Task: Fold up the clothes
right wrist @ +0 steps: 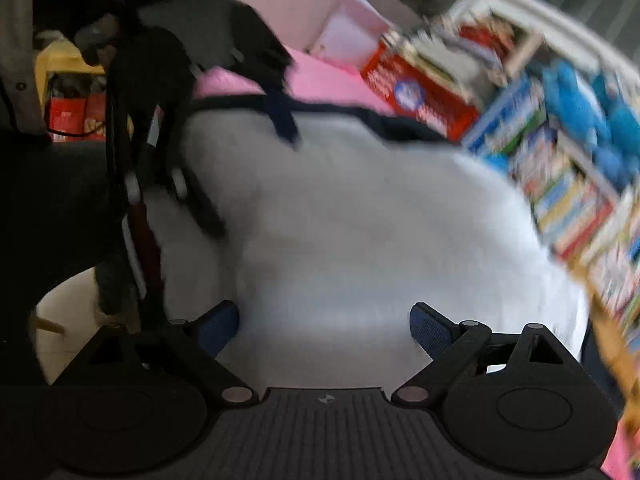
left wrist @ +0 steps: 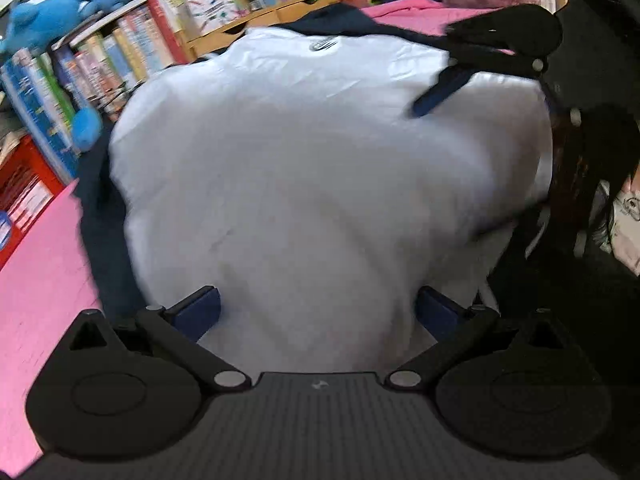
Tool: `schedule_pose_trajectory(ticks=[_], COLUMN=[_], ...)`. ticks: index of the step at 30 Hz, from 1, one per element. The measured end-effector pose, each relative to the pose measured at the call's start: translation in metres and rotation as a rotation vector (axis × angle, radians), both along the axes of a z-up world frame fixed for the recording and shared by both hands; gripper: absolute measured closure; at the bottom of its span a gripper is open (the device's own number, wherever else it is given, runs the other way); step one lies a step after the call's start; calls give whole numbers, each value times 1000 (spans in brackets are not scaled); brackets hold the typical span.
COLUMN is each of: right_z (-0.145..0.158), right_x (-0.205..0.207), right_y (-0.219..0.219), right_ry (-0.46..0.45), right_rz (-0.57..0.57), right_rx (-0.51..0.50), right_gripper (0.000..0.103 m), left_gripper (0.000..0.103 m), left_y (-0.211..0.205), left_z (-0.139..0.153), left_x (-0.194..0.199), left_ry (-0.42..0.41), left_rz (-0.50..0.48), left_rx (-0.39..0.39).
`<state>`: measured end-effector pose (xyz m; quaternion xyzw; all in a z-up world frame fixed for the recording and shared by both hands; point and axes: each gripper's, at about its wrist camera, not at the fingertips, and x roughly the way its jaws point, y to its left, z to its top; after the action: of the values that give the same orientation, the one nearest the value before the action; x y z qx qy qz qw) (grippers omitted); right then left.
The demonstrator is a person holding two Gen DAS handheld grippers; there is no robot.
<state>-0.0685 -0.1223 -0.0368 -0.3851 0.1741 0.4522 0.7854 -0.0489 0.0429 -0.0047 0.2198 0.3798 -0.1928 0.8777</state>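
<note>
A white cloth garment (left wrist: pixel 320 168) with dark navy trim lies spread on a pink surface (left wrist: pixel 40 280) beside a row of colourful books (left wrist: pixel 120 52). The left gripper (left wrist: pixel 318 312) and right gripper (right wrist: pixel 324 322) both hover over it, jaws wide, holding nothing.

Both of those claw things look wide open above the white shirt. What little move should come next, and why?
Probably lower the left gripper onto the near edge of the white shirt and close it. Both grippers, the right gripper too, are open and hold nothing, while the shirt lies spread on the pink surface over a dark garment. A fold likely needs an edge pinched first.
</note>
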Motion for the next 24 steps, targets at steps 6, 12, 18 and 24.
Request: schedule_pose_trajectory(ticks=[6, 12, 18, 24], right_z=[-13, 50, 79, 59], right_x=[15, 18, 94, 211], right_y=[-76, -82, -29, 29], right_ry=[9, 36, 68, 272], right_rz=[-256, -239, -318, -539], right_rx=[-80, 42, 340, 456], right_gripper=[0, 0, 6, 57], left_gripper=[0, 0, 0, 0], left_y=[33, 55, 76, 79], left_z=[-4, 48, 99, 90], left_x=[-24, -29, 36, 156], left_ry=[23, -74, -182, -149], left_rz=[97, 124, 236, 455], left_rx=[94, 66, -34, -71])
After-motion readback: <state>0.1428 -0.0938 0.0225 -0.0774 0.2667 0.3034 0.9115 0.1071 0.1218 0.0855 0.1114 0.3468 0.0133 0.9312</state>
